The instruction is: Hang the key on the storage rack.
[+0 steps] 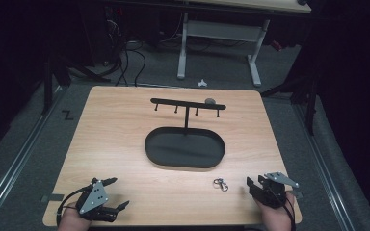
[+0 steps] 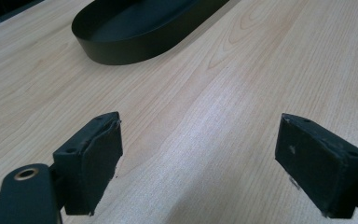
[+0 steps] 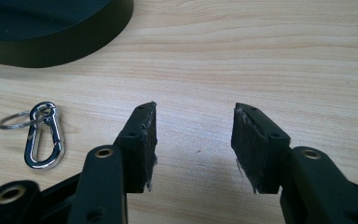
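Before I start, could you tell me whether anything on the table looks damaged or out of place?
The keyring clip lies loose on the table, outside the black tray and off the rack. The right gripper has frayed pads.

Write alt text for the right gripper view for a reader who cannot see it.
The right tool hovers over a light wooden table, its two black jaws open with nothing between them. To their left lies a silver carabiner clip with a key ring attached. The rim of a black oval tray fills the upper left corner.
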### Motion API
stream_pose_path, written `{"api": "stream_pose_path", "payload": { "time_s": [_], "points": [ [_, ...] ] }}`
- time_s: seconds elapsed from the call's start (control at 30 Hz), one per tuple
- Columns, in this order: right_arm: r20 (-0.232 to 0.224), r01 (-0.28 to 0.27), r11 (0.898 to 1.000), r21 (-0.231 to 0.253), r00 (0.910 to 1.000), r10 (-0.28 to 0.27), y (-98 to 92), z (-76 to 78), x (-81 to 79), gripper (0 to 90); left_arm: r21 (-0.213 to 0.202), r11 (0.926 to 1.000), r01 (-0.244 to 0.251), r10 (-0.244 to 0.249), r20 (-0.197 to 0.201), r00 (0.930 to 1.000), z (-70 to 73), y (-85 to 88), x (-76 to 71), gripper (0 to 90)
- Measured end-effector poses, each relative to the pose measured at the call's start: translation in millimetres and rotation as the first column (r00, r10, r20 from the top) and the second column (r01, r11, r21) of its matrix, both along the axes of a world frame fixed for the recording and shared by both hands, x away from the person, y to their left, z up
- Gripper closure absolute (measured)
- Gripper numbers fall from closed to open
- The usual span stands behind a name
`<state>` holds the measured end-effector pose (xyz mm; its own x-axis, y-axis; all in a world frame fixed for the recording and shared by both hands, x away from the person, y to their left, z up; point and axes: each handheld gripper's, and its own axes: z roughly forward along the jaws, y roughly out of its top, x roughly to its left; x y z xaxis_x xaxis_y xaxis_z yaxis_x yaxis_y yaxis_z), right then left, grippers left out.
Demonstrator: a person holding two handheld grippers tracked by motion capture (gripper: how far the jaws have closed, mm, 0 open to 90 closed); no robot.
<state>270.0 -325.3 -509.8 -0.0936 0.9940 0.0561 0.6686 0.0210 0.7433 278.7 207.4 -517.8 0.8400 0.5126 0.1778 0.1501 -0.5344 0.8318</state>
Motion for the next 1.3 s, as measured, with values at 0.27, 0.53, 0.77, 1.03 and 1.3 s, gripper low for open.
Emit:
{"api": "stream_pose_path", "payload": {
  "time_s": [0.27,0.53,0.77,1.03,1.3],
  "points": [
    [-0.008,-0.004,1.0,-0.003,1.0,0.004,-0.1,-1.3,-0.8,48.0,-0.001,1.0,0.003,-0.003,-0.001,1.0,0.0,-1.7,1.7,15.3],
    [-0.014,-0.008,1.0,0.001,0.9999,0.008,-1.1,-3.4,-0.9,45.5,-0.007,1.0,-0.001,0.0,-0.001,1.0,0.1,-1.5,2.4,15.3],
    [-0.011,-0.013,1.0,-0.005,0.9999,0.013,-0.3,-3.6,-0.4,43.4,-0.008,1.0,0.001,-0.001,0.001,1.0,0.5,-1.3,2.1,15.3],
    [0.028,-0.058,0.998,-0.015,0.9979,0.058,4.4,-2.0,-0.5,39.5,-0.022,0.9997,-0.014,0.014,0.003,0.9999,0.9,0.2,2.9,15.3],
    [0.027,-0.101,0.995,-0.021,0.9944,0.102,16.0,-0.7,0.8,38.8,-0.048,0.9984,-0.031,0.031,0.013,0.9994,2.0,2.5,3.5,15.3]
  ]
}}
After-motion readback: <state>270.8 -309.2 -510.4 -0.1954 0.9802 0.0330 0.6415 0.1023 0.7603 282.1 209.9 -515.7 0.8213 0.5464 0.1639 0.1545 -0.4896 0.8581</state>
